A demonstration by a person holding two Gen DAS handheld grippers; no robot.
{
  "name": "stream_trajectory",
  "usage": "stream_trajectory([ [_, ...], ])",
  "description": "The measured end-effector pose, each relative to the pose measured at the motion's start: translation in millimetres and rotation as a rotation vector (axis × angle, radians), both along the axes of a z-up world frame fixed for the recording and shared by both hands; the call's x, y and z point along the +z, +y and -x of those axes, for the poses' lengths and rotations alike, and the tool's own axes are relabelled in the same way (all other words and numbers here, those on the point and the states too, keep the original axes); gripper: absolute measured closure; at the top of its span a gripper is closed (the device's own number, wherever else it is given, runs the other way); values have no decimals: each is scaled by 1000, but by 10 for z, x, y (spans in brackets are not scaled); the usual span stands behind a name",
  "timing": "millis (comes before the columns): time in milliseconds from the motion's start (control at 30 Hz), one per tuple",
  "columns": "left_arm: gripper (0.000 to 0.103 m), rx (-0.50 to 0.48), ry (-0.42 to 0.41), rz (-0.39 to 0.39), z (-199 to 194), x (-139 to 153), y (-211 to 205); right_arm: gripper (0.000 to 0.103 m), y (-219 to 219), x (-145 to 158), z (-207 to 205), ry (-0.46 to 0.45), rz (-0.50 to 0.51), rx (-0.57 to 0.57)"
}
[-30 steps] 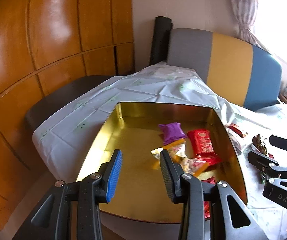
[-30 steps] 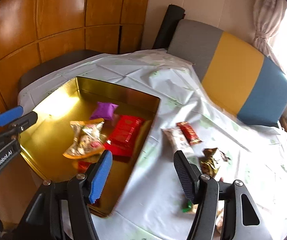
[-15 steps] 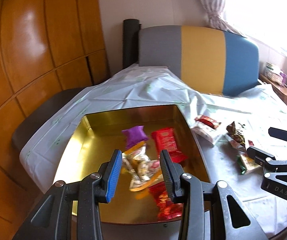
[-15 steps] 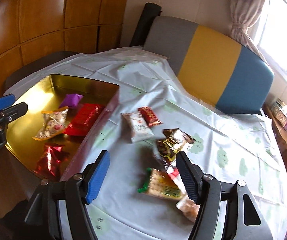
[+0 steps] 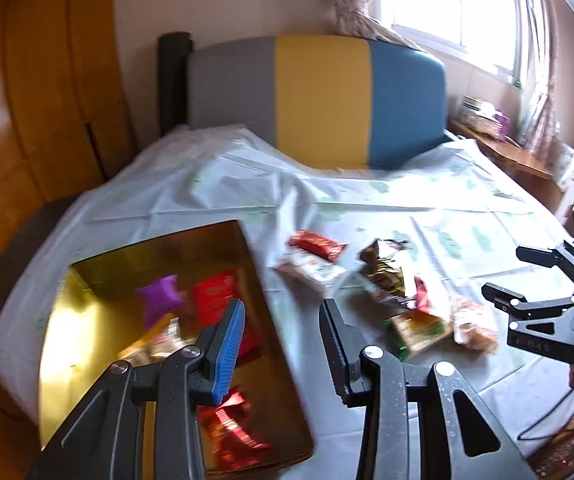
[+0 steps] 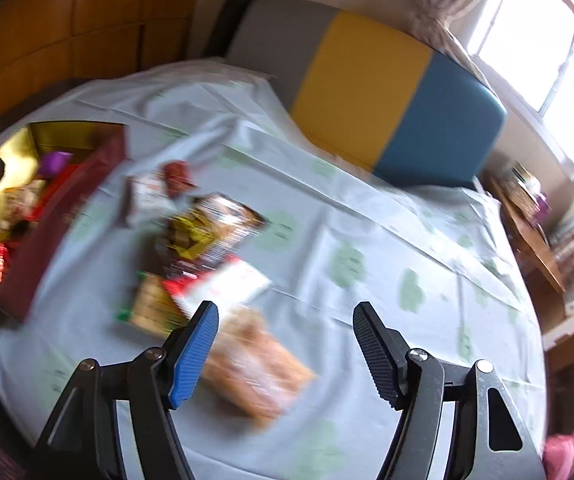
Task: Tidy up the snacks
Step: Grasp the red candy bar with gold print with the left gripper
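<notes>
While your table [image 5: 467, 216] lies under its pale cloth, the gold tin [image 5: 99, 320] sits at its left edge holding a purple packet [image 5: 161, 298] and red packets [image 5: 215, 300]. Loose snacks [image 6: 207, 232] lie on the cloth just right of the tin, blurred, perhaps six. Your left gripper [image 5: 281, 342] hovers spread over the tin's right wall, your right gripper [image 6: 287, 350] spread wide above an orange packet [image 6: 255, 368], both holding nothing
</notes>
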State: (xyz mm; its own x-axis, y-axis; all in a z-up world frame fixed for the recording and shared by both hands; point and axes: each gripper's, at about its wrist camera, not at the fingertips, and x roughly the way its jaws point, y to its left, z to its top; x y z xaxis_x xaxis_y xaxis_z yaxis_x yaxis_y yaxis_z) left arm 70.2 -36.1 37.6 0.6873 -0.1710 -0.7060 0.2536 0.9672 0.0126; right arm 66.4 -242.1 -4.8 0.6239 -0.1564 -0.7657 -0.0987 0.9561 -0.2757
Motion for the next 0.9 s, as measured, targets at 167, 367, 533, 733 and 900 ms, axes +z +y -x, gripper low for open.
stream_trajectory([
  [167,65,-34,163,91,-382,-95,-161,32,-441,-103,-71,17,-74,-102],
  [367,65,-30,269,145,-904,-165,-396,32,-592,-124,-136,35,-149,-146],
  [533,65,15,378,160,-1372,-419,-558,30,-568,-95,-126,32,-174,-137],
  [733,65,86,475,140,-1785,-745,-662,28,-593,-48,-126,27,-216,-138],
  [900,64,117,520,120,-2005,-952,-735,26,-628,10,-115,10,-248,-143],
])
